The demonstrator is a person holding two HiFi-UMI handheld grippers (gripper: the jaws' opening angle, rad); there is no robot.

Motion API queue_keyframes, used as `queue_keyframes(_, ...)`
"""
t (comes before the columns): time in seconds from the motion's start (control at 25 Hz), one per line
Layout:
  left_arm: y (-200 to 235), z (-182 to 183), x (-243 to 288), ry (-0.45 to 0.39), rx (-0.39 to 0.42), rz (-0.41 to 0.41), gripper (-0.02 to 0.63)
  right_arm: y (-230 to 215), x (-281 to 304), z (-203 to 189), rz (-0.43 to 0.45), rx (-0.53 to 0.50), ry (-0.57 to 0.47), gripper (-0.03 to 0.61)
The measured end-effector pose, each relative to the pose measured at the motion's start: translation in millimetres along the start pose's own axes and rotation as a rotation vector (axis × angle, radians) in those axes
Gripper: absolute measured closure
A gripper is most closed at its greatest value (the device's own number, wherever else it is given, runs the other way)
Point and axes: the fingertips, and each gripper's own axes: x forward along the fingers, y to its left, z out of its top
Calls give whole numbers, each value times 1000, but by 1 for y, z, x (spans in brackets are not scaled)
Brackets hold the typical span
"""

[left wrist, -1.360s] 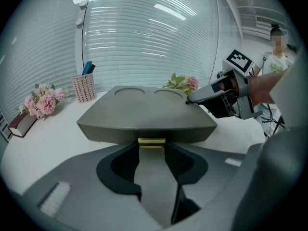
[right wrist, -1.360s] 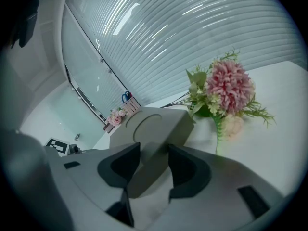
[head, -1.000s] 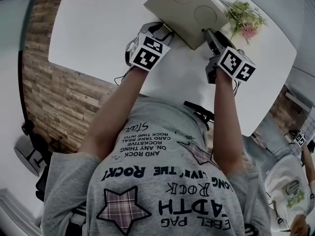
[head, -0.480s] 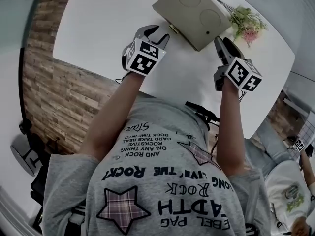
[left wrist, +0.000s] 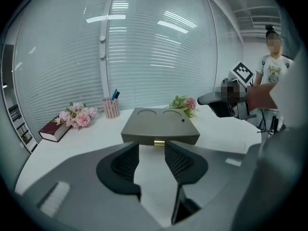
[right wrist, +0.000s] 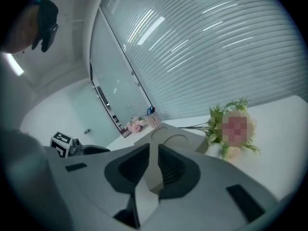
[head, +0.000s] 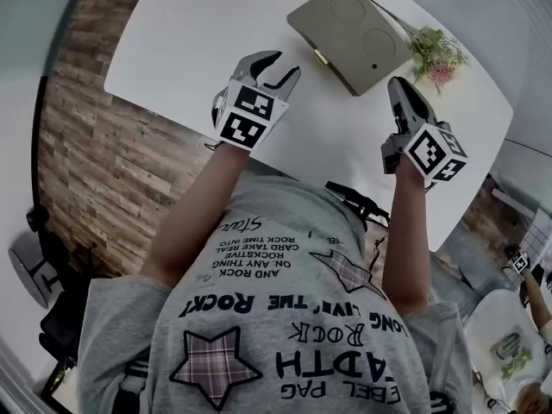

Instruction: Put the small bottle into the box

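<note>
Your left gripper point(head: 285, 64) hovers above the white worktop point(head: 190, 50), just short of the box point(head: 349, 31). Its jaws are spread wide, with only bare worktop between them. Your right gripper point(head: 400, 84) is held off the box's right corner, near the spray of flowers point(head: 436, 54). Its jaws are closing to a narrow gap, with nothing between them. The box lies flat and closed on the worktop, its brass clasp point(head: 321, 56) facing you.
</note>
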Motion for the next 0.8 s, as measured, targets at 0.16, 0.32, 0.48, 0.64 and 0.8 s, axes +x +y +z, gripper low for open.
queue_keyframes(0.16, 5, 17, -22, -73, 7, 13, 449, 18, -6, 17, 41, 6, -68, 530)
queue_keyframes(0.32, 11, 36, -55, -164, 24, 51, 556, 42, -23, 35, 68, -45, -121, 538)
queue_keyframes(0.48, 6, 58, -85, -233, 114, 76, 565, 68, -38, 55, 105, -125, -197, 538)
queue_keyframes(0.64, -1, 78, -109, -311, 150, 94, 597, 84, -53, 70, 100, -212, -220, 540)
queue_keyframes(0.8, -4, 90, -130, -355, 202, 120, 603, 102, -68, 83, 85, -297, -253, 541)
